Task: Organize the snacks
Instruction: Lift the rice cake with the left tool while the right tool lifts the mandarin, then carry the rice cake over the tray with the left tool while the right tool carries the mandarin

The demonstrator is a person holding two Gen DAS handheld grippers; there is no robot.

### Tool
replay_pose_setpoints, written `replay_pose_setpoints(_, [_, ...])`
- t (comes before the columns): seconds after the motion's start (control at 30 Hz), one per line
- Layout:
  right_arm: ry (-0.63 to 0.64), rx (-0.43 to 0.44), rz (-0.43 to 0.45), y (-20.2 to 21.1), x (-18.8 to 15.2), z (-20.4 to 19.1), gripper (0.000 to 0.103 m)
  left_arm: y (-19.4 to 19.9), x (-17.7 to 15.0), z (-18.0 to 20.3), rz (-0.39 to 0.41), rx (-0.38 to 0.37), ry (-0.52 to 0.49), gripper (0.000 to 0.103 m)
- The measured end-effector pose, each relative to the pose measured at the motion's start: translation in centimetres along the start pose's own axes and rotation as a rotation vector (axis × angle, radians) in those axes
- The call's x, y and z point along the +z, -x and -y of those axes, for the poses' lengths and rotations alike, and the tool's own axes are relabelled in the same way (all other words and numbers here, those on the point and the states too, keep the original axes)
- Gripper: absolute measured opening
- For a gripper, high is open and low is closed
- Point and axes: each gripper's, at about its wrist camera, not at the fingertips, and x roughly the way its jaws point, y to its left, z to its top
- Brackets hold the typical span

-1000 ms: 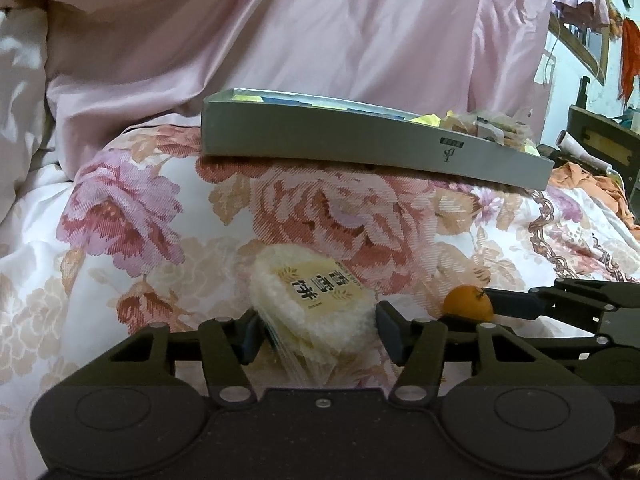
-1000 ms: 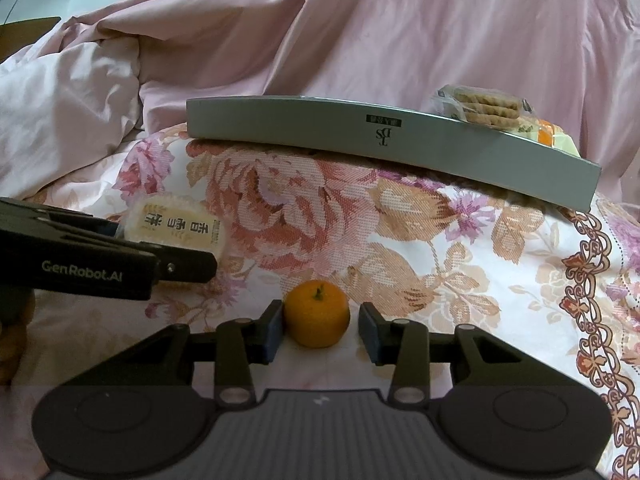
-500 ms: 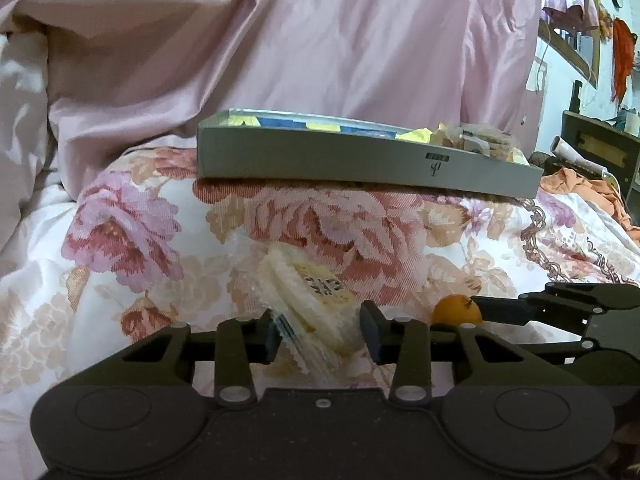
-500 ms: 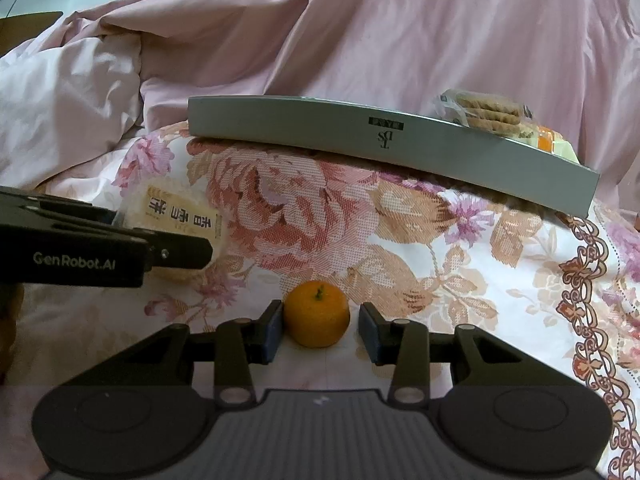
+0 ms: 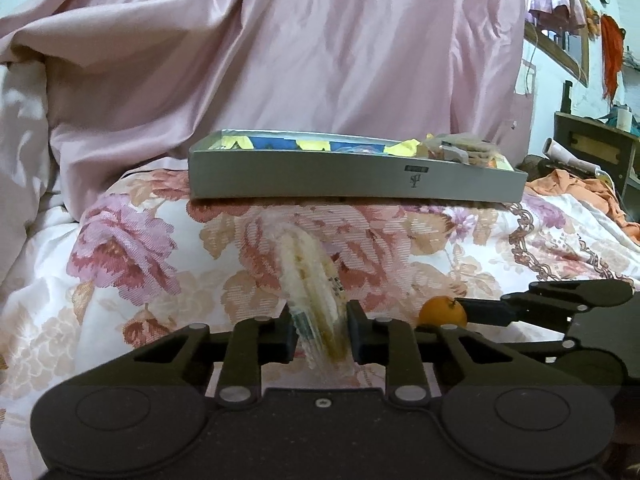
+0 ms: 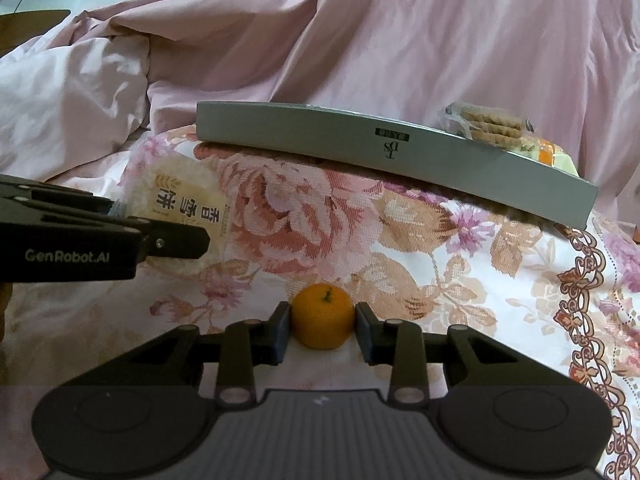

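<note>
My left gripper (image 5: 319, 334) is shut on a rice cracker packet (image 5: 310, 280), held edge-on and tilted up off the floral bedspread. The packet also shows in the right wrist view (image 6: 176, 216), with the left gripper (image 6: 176, 240) on it. My right gripper (image 6: 322, 330) is shut on a small orange (image 6: 322, 316) resting on the bedspread; the orange also shows in the left wrist view (image 5: 442, 312). A grey tray (image 5: 352, 178) holding wrapped snacks sits farther back; it also shows in the right wrist view (image 6: 384, 152), with a biscuit pack (image 6: 488, 126) at its right end.
A pink quilt (image 5: 280, 60) is piled behind the tray. The floral bedspread (image 6: 440, 260) covers the bed. A dark wooden cabinet (image 5: 592, 152) and orange cloth (image 5: 572, 190) are at the far right.
Both grippers closed: the left one on the rice cracker packet, turning it on edge, the right one on the orange. The left gripper also rose slightly.
</note>
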Motion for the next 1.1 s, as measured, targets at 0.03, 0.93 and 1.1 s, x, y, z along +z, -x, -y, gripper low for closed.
replay_pose_setpoints(0.03, [0.001,-0.001,0.004,0.1,0.0,0.0,0.038,0.1,0.0,0.1,0.0,-0.001,-0.003,0.024])
replay_pose_setpoints(0.93, [-0.111,-0.041,0.177,5.5,3.3,2.5,0.038,4.2,5.0,2.7,0.065,-0.005,0.043,0.021])
replay_pose_setpoints(1.1, [-0.133,-0.081,0.213,5.7,4.4,4.2,0.038,2.9,7.7,2.0,0.078,0.0,0.077,0.021])
